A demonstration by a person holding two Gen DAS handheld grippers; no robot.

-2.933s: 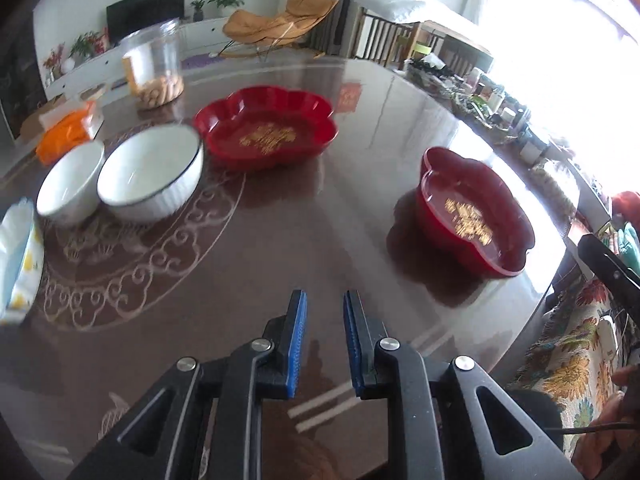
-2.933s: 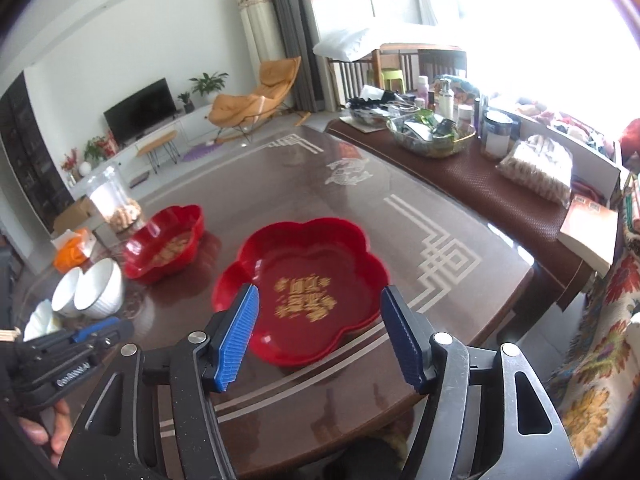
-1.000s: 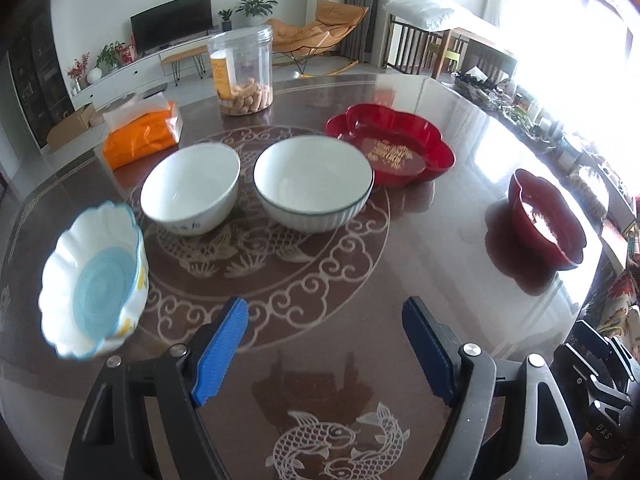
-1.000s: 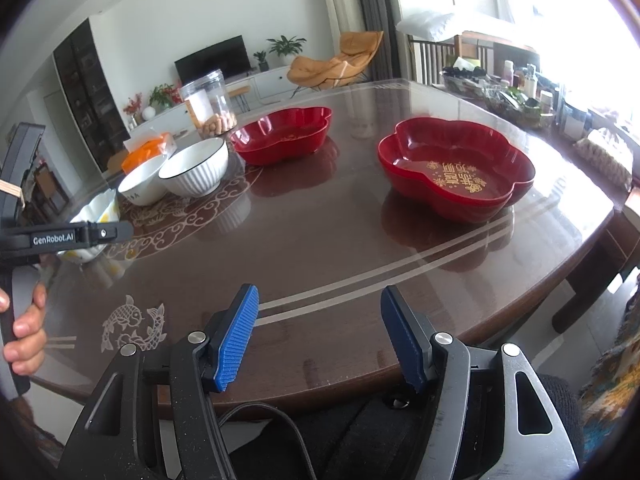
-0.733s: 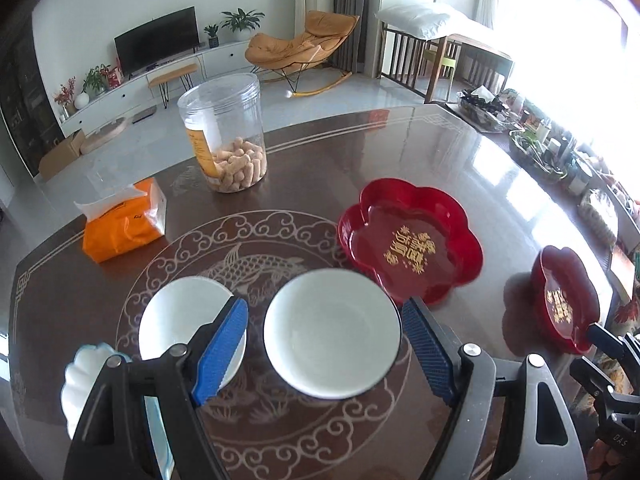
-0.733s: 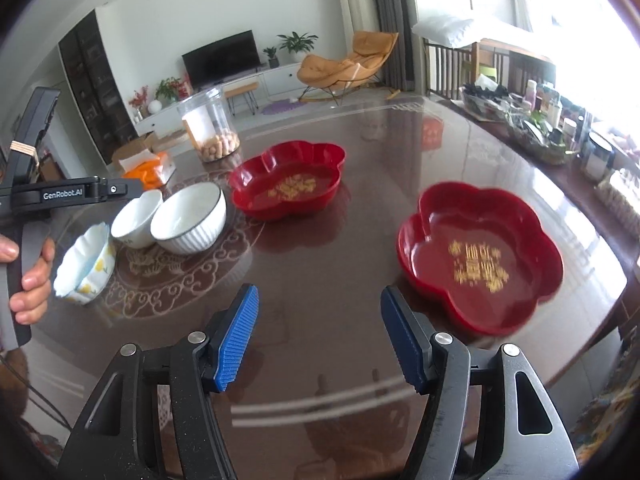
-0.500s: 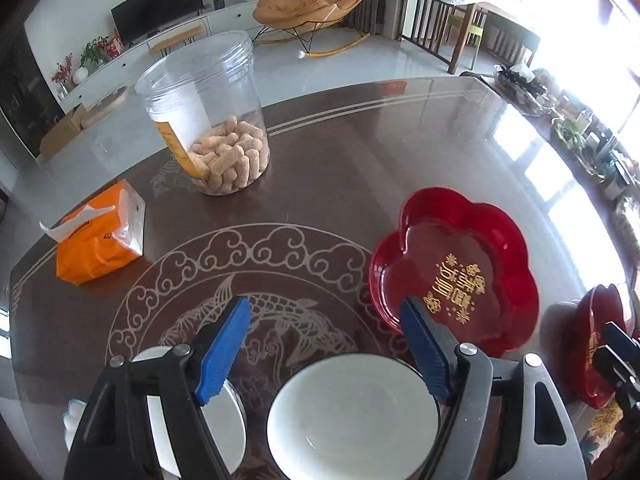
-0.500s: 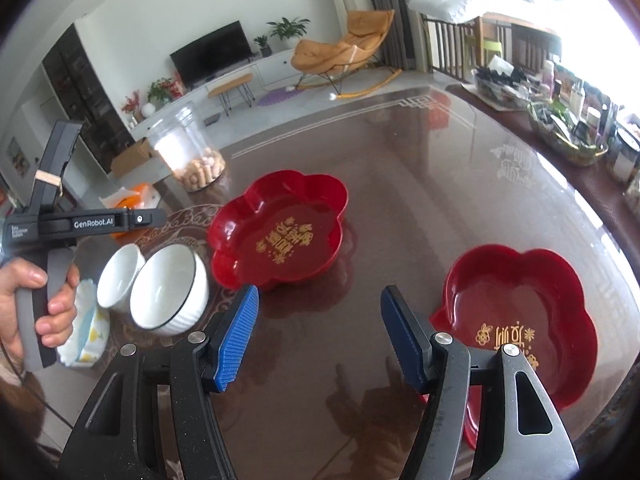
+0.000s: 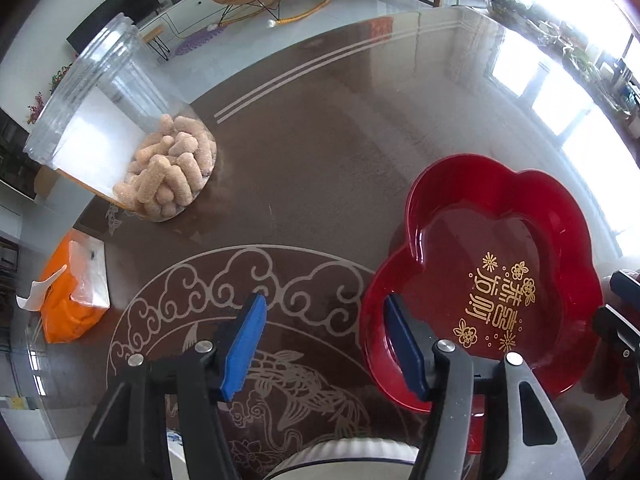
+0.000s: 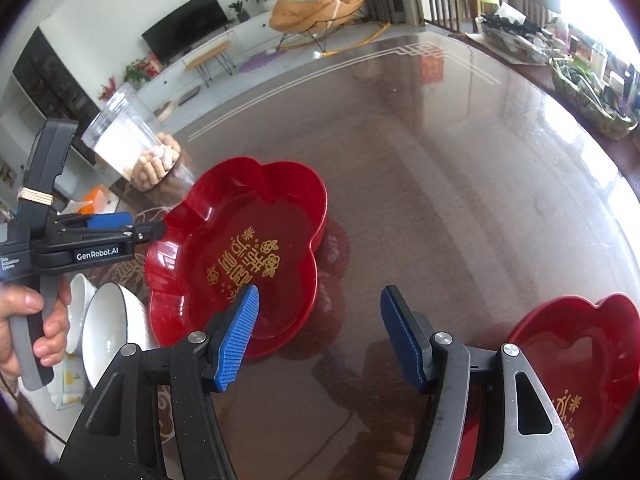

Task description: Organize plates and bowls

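A red flower-shaped plate (image 9: 492,264) with gold lettering lies on the dark table, also in the right wrist view as the red plate (image 10: 240,248). My left gripper (image 9: 324,344) points down at its left rim. Its jaws are closing. That rim shows between the pads, and they do not press on it. My right gripper (image 10: 322,336) stands open over the plate's near side, empty. A second red plate (image 10: 580,356) lies at the lower right. A white bowl (image 10: 108,320) sits left of the first plate, and its rim (image 9: 340,456) shows under my left gripper.
A clear jar of snacks (image 9: 132,144) stands at the back left. An orange tissue pack (image 9: 72,292) lies at the left. A smaller white bowl (image 10: 78,300) and a blue-and-white dish (image 10: 68,388) sit by the person's hand (image 10: 44,328). A cluttered side table (image 10: 580,80) runs along the right.
Both grippers moved across the table to the far red plate. The left jaws narrowed. The white bowls slid down and almost out of the left wrist view.
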